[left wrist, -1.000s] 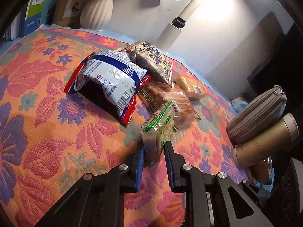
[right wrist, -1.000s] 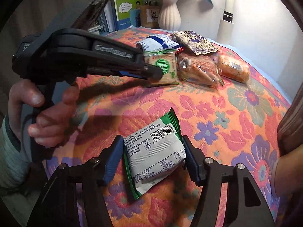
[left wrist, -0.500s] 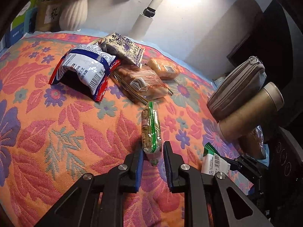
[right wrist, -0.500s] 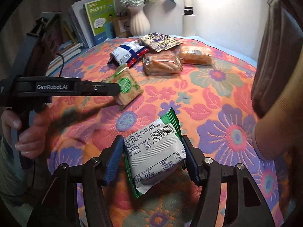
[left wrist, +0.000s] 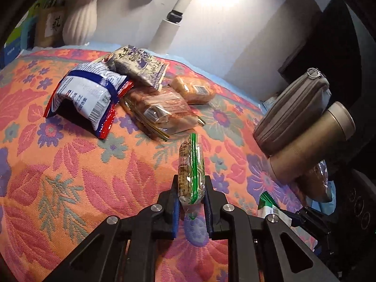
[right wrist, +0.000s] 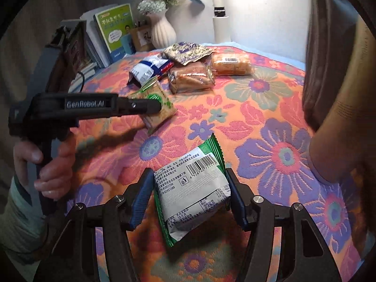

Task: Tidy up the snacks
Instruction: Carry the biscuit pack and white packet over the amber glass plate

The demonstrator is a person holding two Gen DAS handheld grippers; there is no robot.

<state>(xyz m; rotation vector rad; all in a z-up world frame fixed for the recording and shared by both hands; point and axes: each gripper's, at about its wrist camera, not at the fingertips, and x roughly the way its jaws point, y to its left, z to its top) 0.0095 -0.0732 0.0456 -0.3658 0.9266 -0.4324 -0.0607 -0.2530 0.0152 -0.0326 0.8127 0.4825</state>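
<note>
My left gripper (left wrist: pixel 190 188) is shut on a tan cracker pack with green print (left wrist: pixel 190 171), held edge-on above the flowered cloth; the right wrist view shows the same pack (right wrist: pixel 162 110) in the left gripper (right wrist: pixel 155 105). My right gripper (right wrist: pixel 188 188) is shut on a green and white wrapped snack (right wrist: pixel 191 188), barcode side up, lifted off the cloth. A pile of snacks lies at the far side: a blue and white bag (left wrist: pixel 87 94), a purple patterned bag (left wrist: pixel 138 65), a clear bread pack (left wrist: pixel 162 112) and an orange bun pack (left wrist: pixel 192 89).
A flowered orange cloth (left wrist: pixel 70 176) covers the table. A grey pouch (left wrist: pixel 293 112) and a tan cylinder flask (left wrist: pixel 310 143) stand at the right. A white ribbed vase (right wrist: pixel 162 30), books (right wrist: pixel 112 30) and a white lamp post (right wrist: pixel 221 23) line the back edge. A hand (right wrist: pixel 47 164) grips the left handle.
The left gripper has carried the cracker pack away from the pile toward the near right, turning it edge-on. The right gripper has rolled with its green snack still in it.
</note>
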